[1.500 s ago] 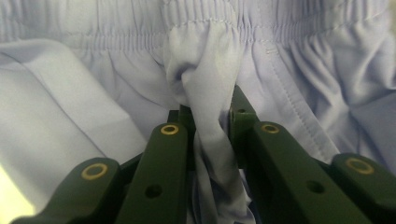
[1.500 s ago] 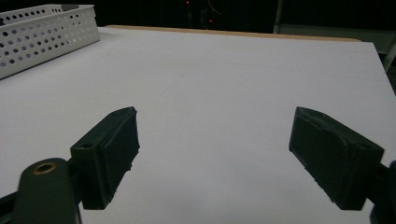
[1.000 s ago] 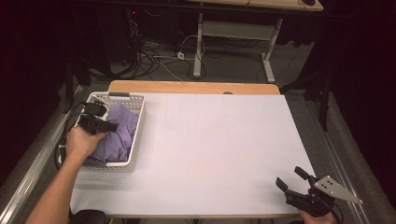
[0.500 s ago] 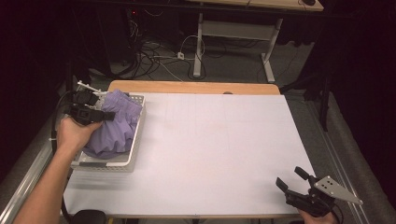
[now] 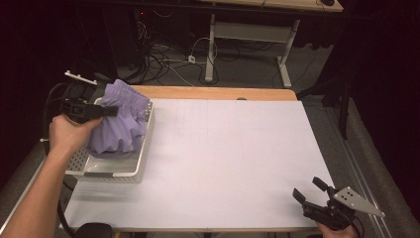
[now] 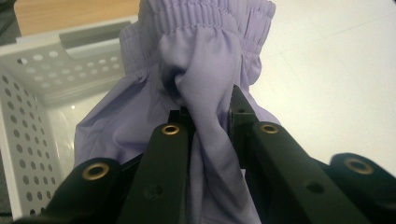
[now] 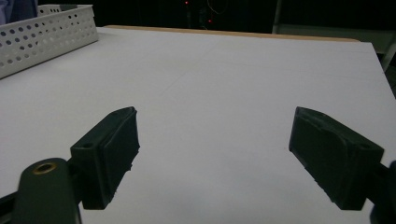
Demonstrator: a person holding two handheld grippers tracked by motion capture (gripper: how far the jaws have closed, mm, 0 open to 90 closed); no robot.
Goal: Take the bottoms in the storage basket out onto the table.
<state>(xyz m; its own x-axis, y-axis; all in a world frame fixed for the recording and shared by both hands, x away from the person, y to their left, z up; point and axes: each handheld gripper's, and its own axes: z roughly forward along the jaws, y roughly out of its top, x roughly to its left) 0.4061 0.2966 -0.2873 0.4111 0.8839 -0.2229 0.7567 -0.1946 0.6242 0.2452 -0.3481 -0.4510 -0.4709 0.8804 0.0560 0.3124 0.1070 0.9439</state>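
Resting at the near right corner of the white table (image 5: 228,163), the right gripper (image 5: 311,194) sits low in the person's right hand (image 5: 334,231), its two black jaws spread wide with nothing between them. The right gripper view looks along those parted jaws across bare white tabletop (image 7: 224,88) toward a perforated white basket (image 7: 44,32) at the far left.

Farther along, near the left edge of the table, that white plastic basket (image 5: 141,158) stands with its long side running toward the far edge. The person's left forearm comes up from the near left corner, and the left hand (image 5: 67,135) holds the left gripper (image 5: 113,111) above the basket.

The left gripper is clamped on a bunched lavender garment (image 5: 121,121), pinching a fold of the cloth just below an elasticated, gathered waistband. In the left gripper view the jaws are drawn in narrow with the twisted lavender garment (image 6: 205,93) squeezed between them. The waistband rises above the basket's rim, while the lower folds hang into the basket (image 6: 32,121).

Beyond the far edge, a strip of bare wood shows, then a dark floor with tangled cables (image 5: 168,54) and the legs of another desk (image 5: 247,39).
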